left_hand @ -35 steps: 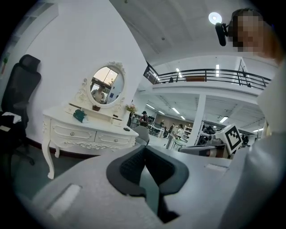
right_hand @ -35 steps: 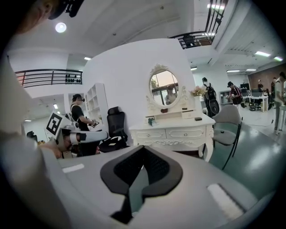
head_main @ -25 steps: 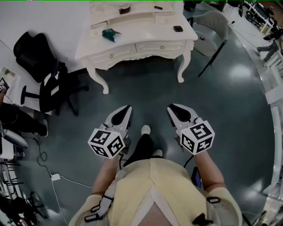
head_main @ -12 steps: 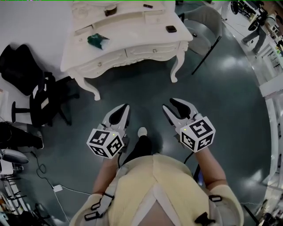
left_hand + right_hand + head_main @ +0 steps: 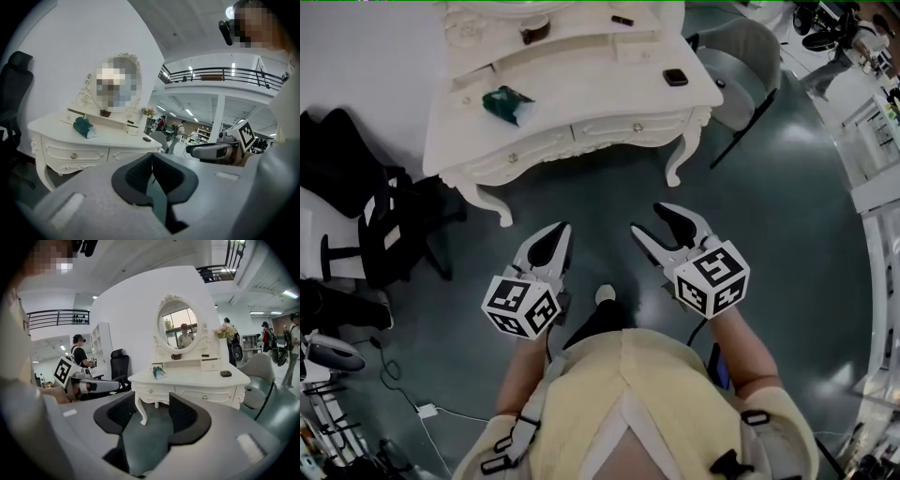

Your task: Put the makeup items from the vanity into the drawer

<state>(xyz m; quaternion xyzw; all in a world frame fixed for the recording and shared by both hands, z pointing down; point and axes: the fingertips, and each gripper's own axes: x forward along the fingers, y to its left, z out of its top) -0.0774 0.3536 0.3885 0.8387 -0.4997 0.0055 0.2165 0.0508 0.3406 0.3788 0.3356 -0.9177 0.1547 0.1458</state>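
Head view | step: approach, nothing picked up | vanity table (image 5: 581, 112) upper centre, well apart from both grippers; teal pouch (image 5: 508, 103) on its left, dark compact (image 5: 675, 77) right; drawer (image 5: 630, 127) closed | left gripper (image 5: 557, 230) jaws together, empty | right gripper (image 5: 649, 220) jaws opening, empty | next: likely step closer, pull drawer

Open lab hall: mezzanine railing (image 5: 225, 71), office chair (image 5: 384, 225), staged vanity (image 5: 581, 94).
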